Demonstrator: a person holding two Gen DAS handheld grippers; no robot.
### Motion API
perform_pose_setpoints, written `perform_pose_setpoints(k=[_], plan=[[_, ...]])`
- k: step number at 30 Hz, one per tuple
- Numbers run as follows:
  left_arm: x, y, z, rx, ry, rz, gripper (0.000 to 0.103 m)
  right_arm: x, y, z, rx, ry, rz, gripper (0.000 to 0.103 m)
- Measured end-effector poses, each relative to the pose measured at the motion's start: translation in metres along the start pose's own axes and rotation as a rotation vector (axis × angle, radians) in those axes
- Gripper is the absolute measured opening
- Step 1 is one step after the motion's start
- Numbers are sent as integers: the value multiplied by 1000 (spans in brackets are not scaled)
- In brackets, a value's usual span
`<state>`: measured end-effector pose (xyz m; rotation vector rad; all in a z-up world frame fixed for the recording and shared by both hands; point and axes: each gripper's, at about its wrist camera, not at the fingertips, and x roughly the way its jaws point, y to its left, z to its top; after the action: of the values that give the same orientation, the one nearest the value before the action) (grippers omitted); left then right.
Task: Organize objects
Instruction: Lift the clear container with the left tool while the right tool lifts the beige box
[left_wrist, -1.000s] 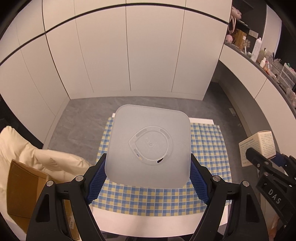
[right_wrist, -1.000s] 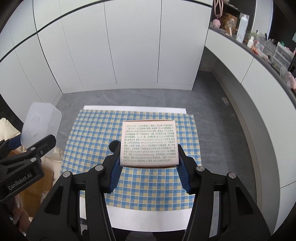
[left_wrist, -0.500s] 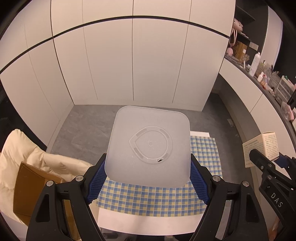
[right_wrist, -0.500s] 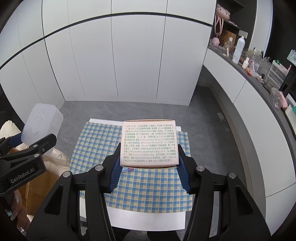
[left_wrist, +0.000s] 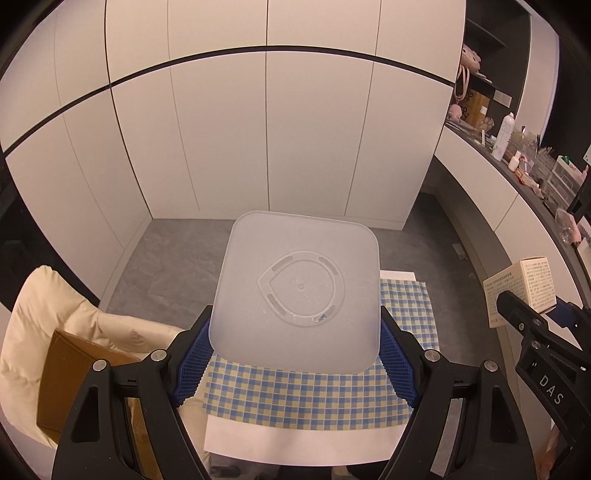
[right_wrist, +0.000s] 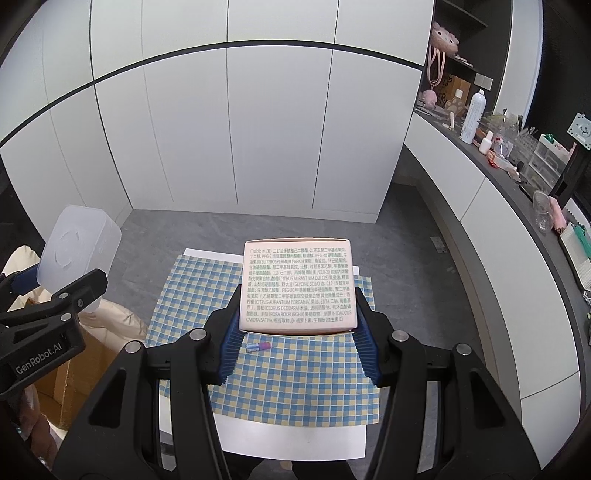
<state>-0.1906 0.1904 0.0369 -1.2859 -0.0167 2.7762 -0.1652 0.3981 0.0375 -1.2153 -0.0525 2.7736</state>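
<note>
The left gripper (left_wrist: 295, 354) clamps a frosted plastic container (left_wrist: 297, 291), and the right gripper (right_wrist: 297, 347) clamps a printed carton (right_wrist: 298, 286). Both hang high above the checked bench (right_wrist: 303, 376). If the smooth container slips, it could drop onto the small tube (right_wrist: 258, 346).

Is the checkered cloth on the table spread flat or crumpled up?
Spread flat. The checkered cloth lies smooth on the white table, its squares in straight rows with no bunching, as far as the box and grippers leave it visible.

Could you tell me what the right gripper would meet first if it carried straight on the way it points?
Probably the checked cloth on the table, beyond the box it holds; depth is unclear.
</note>
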Motion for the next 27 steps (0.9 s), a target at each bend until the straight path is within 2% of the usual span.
perform_pose_setpoints(k=[17,27], plan=[[-13,-8,-12,30,7,-17,81,-12,-4,-7,-5,4,1,55],[-25,-7,-32,41,22,-30,81,-22,-6,-22,0,5,23,55]])
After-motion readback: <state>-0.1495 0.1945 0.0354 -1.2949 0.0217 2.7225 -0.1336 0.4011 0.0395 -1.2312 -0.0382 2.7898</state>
